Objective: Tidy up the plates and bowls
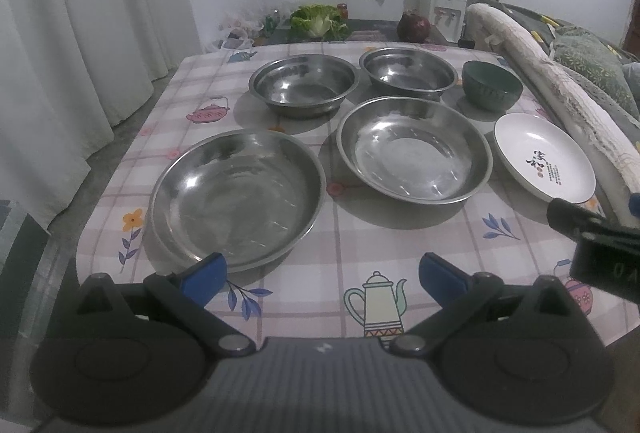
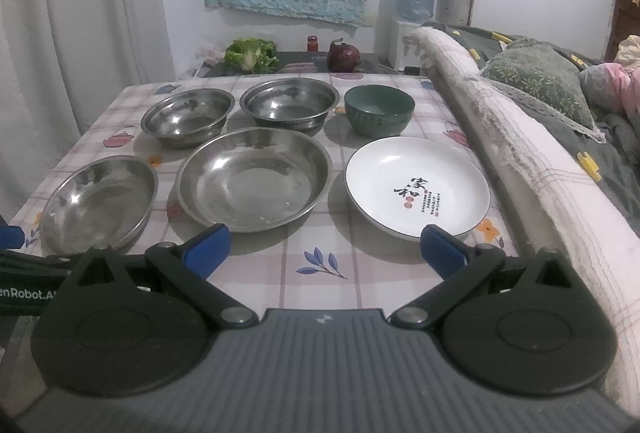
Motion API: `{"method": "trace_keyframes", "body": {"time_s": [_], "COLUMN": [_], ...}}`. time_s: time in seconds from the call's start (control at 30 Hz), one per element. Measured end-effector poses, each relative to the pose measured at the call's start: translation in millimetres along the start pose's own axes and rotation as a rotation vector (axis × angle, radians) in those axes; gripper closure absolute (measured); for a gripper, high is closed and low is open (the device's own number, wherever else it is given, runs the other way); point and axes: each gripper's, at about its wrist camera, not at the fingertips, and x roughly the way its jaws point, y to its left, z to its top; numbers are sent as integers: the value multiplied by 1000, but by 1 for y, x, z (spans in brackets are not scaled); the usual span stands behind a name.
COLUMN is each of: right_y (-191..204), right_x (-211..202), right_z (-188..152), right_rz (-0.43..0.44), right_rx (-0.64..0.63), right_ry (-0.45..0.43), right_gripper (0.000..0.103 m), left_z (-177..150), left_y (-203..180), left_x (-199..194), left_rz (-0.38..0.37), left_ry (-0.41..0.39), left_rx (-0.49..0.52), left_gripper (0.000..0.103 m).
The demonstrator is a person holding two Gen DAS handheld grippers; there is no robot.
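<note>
Both grippers spread apart, empty, at table [image 1: 304, 245] near edge. L gripper [image 1: 322, 273] sits just behind steel plate [image 1: 236, 195]; R gripper [image 2: 325, 247] nearer white plate [image 2: 416, 185], ahead-right.

Black tool [image 1: 322, 275] frames, blue pads [image 2: 208, 249], ribbed grey base

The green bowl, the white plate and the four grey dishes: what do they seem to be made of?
Green bowl: probably glazed ceramic, with a thick wall and a soft sheen.
White plate: probably glazed ceramic or porcelain, glossy white with printed characters and a dark rim line.
Four grey dishes, for example this one: likely stainless steel, with thin rolled rims and mirror-like reflections with fine scratches.
</note>
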Motion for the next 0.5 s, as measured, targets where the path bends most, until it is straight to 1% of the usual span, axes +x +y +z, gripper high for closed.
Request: {"method": "trace_keyframes", "body": {"time_s": [0.3, 0.5], "right_y": [1, 1], "right_x": [0, 1], "right_z": [0, 0], "right_rz": [35, 39], "right_rx": [0, -1], "right_ry": [10, 19], "right_gripper": [1, 1], "left_z": [1, 2], "left_y": [1, 4], "left_x": [0, 0], "left_rz": [14, 16], "left_ry": [-3, -2], "left_rx": [-5, -9], "left_gripper": [0, 0]}}
